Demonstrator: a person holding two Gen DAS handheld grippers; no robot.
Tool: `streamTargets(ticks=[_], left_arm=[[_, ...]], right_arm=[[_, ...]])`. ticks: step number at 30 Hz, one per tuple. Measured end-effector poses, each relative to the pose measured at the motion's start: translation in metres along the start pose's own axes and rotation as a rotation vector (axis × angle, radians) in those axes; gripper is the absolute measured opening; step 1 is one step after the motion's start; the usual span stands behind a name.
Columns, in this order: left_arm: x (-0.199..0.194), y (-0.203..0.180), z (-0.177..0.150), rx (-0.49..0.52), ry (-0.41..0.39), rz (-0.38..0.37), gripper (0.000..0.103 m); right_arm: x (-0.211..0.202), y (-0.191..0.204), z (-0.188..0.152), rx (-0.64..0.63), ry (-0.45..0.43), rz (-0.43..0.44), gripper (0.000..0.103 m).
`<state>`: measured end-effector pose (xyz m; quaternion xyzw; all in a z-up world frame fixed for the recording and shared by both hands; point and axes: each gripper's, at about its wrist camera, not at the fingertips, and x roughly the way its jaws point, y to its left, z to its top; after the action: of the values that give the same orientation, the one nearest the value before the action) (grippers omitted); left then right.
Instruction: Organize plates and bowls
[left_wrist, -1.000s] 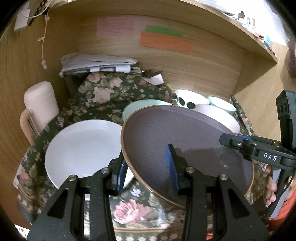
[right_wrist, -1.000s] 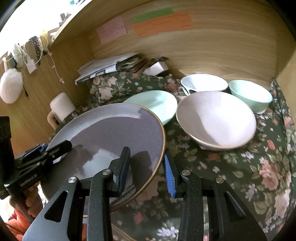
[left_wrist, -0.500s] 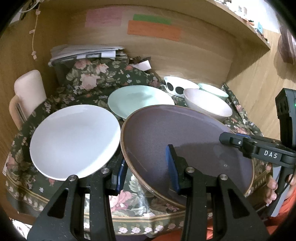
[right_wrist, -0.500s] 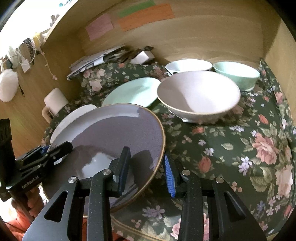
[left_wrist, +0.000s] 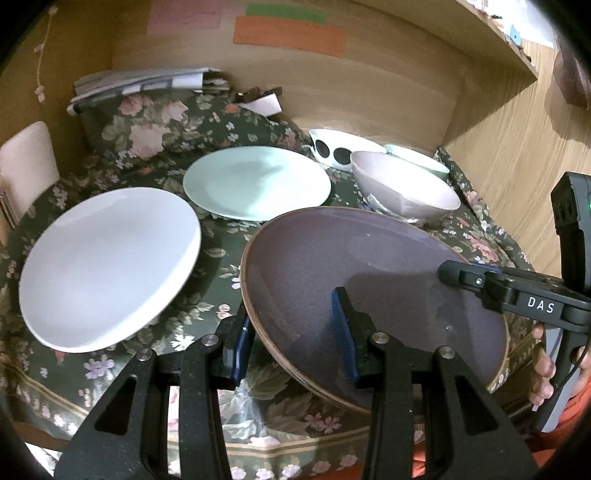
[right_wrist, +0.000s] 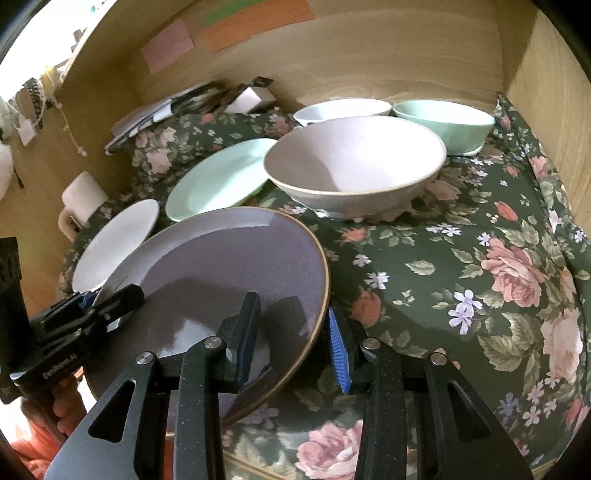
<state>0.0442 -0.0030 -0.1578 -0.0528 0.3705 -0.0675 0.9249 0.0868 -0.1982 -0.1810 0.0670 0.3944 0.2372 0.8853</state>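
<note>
I held the purple plate (left_wrist: 369, 295) by opposite rims, my left gripper (left_wrist: 291, 339) clamped on one edge and my right gripper (right_wrist: 291, 343) clamped on the other, tilted above the floral cloth (right_wrist: 461, 277). The white plate (left_wrist: 107, 266), mint plate (left_wrist: 255, 184) and pale bowl (right_wrist: 354, 162) sat beyond it

A floral tablecloth (right_wrist: 461, 258) covers the table. Ahead of the grippers on it lie a white plate (left_wrist: 107, 266), a mint plate (left_wrist: 255, 181), a pale bowl (right_wrist: 351, 162), a mint bowl (right_wrist: 447, 123) and a white cup (right_wrist: 340, 109).
</note>
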Motion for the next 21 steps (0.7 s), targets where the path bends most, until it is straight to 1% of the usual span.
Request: streamTargets(ticks=[4, 10, 16, 19, 21], left_arm=[[0.014, 0.0, 0.001, -0.014, 0.033, -0.017, 0.041], [0.027, 0.002, 0.002, -0.02, 0.053, -0.024, 0.041], [0.031, 0.001, 0.003, -0.001, 0.055, -0.011, 0.042], [0.032, 0.002, 0.004, 0.008, 0.059, -0.009, 0.043], [0.032, 0.001, 0.004, 0.025, 0.058, 0.005, 0.043]], right_arm=[[0.004, -0.007, -0.001, 0.022, 0.013, 0.0, 0.032], [0.007, -0.009, 0.0, 0.024, 0.02, -0.001, 0.032], [0.012, -0.001, 0.001, -0.047, 0.032, -0.056, 0.032], [0.011, 0.001, 0.001, -0.065, 0.031, -0.081, 0.032], [0.009, 0.003, 0.002, -0.076, 0.024, -0.099, 0.034]])
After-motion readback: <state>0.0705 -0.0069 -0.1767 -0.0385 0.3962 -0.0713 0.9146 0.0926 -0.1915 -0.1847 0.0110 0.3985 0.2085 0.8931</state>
